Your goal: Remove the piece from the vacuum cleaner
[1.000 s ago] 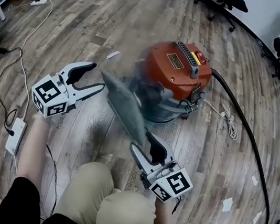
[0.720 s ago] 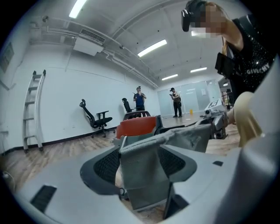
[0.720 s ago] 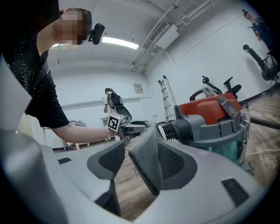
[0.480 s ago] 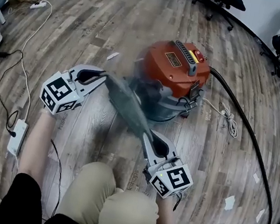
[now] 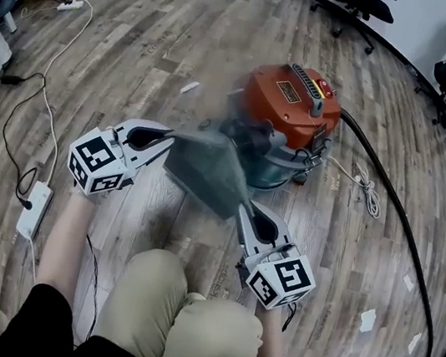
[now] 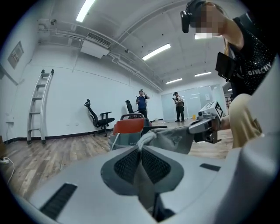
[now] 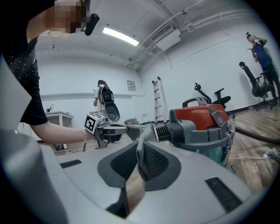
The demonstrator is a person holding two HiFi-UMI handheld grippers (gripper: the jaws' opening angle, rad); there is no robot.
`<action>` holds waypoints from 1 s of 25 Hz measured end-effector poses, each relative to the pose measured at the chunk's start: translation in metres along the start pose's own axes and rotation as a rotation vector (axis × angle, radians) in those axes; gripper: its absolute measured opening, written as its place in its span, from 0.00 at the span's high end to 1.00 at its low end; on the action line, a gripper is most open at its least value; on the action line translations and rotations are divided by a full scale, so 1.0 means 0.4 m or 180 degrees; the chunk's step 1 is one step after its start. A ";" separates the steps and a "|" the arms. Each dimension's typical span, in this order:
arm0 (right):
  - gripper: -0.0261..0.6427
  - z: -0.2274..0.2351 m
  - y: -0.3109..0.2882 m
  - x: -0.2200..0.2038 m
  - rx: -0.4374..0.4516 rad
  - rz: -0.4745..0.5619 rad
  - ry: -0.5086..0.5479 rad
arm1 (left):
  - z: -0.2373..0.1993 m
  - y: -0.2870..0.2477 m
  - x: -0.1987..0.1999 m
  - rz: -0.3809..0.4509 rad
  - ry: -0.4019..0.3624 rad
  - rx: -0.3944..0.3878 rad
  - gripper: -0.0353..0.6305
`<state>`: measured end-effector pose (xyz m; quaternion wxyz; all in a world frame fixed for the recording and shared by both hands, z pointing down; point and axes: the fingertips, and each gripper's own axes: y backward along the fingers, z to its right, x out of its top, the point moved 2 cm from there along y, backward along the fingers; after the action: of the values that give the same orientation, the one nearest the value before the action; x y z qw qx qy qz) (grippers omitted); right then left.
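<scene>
Person in black and khaki, a grey gripper in each hand.
Black short sleeves (image 5: 33,324) flecked with small pale specks, khaki trousers (image 5: 181,327). The left gripper (image 5: 170,137) and right gripper (image 5: 244,213) have pale grey shells, dark meshed pads (image 6: 127,165), and each a white cube (image 5: 100,163) with black square markers.

Bare office hall, wood floor (image 5: 188,32), swivel chairs (image 6: 99,118), ladder (image 6: 39,107)

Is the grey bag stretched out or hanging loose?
Stretched out: the grey bag spans between the left gripper and right gripper, whose jaws have just closed on its edges.
</scene>
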<state>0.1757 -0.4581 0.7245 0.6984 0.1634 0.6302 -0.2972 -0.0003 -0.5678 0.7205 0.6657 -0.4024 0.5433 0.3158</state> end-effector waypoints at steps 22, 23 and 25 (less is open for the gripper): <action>0.77 -0.026 0.065 0.041 -0.0619 0.0232 -0.0217 | 0.077 0.129 -0.011 0.0176 0.0230 0.0290 0.86; 0.76 -0.022 0.072 0.051 -0.0639 0.0303 -0.0258 | 0.074 0.134 0.002 0.0298 0.0331 0.0361 0.84; 0.76 -0.016 0.087 0.073 -0.0636 0.0461 -0.0315 | 0.058 0.156 0.038 0.0631 0.0582 0.0571 0.82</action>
<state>0.1928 -0.4336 0.6900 0.7611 0.1233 0.6080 -0.1895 -0.0395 -0.5179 0.6957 0.6124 -0.3128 0.6647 0.2922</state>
